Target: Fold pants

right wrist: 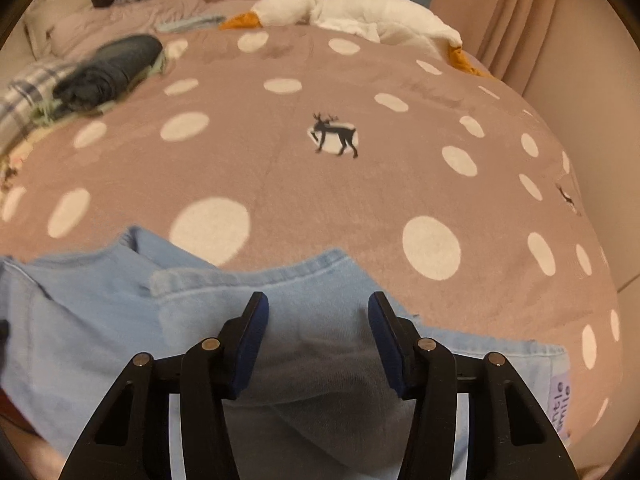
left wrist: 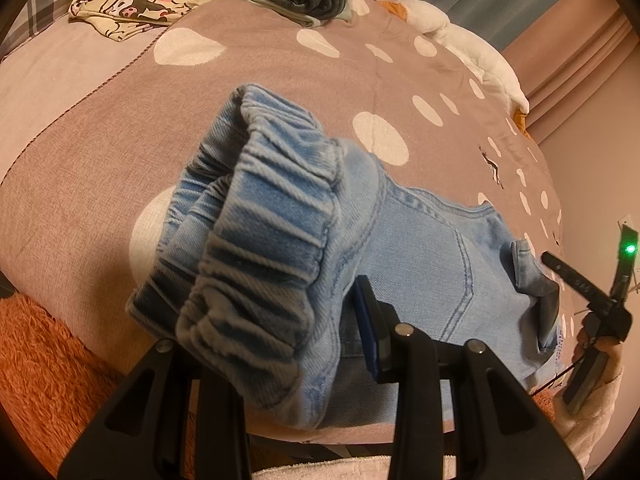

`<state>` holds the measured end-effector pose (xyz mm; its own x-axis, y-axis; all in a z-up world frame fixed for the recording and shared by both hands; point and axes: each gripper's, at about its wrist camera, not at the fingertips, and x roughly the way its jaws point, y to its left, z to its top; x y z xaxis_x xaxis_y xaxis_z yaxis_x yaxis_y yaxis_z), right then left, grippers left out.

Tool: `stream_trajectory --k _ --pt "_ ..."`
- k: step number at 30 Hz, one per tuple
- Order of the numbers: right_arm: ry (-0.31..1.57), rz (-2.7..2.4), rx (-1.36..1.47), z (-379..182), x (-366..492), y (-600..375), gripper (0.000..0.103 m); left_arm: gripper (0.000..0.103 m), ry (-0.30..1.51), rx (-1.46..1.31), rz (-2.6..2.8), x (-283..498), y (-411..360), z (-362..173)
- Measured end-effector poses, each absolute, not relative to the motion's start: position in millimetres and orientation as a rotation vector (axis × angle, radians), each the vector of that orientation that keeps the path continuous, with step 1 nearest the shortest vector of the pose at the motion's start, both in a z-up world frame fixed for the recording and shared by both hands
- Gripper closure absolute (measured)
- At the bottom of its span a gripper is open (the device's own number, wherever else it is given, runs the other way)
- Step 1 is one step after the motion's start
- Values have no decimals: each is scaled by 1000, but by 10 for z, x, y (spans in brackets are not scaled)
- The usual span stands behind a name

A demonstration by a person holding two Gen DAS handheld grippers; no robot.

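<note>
Light blue denim pants (left wrist: 424, 248) lie on a brown blanket with white dots (left wrist: 280, 72). Their gathered elastic waistband (left wrist: 272, 220) is lifted and bunched toward the camera in the left wrist view. My left gripper (left wrist: 320, 284) is shut on that waistband; its left finger is buried under the fabric and only the right blue pad (left wrist: 366, 312) shows. My right gripper (right wrist: 318, 308) hovers over the other end of the pants (right wrist: 120, 320), its fingers apart, denim under and between them, and the pads not pressing. It also shows at the right edge of the left wrist view, right gripper (left wrist: 554, 264), held by a hand (left wrist: 600, 356).
Folded dark jeans (right wrist: 112, 64) and a cartoon-print cloth (left wrist: 124, 8) lie at the far side of the bed. A white plush goose (right wrist: 360, 12) lies along the back edge by the curtains. An orange fuzzy cloth (left wrist: 40, 360) is at the near left.
</note>
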<state>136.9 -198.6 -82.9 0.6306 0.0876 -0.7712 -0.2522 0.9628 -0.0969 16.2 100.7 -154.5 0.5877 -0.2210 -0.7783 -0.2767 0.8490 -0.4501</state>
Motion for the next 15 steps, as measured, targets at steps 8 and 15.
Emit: stream_trajectory --k 8,15 --pt "867 229 -280 -757 1339 -1860 50 67 957 -577 35 162 1006 -1547" --pt "932 306 -261 -814 1329 -1926 49 67 956 -577 32 164 1008 -1553"
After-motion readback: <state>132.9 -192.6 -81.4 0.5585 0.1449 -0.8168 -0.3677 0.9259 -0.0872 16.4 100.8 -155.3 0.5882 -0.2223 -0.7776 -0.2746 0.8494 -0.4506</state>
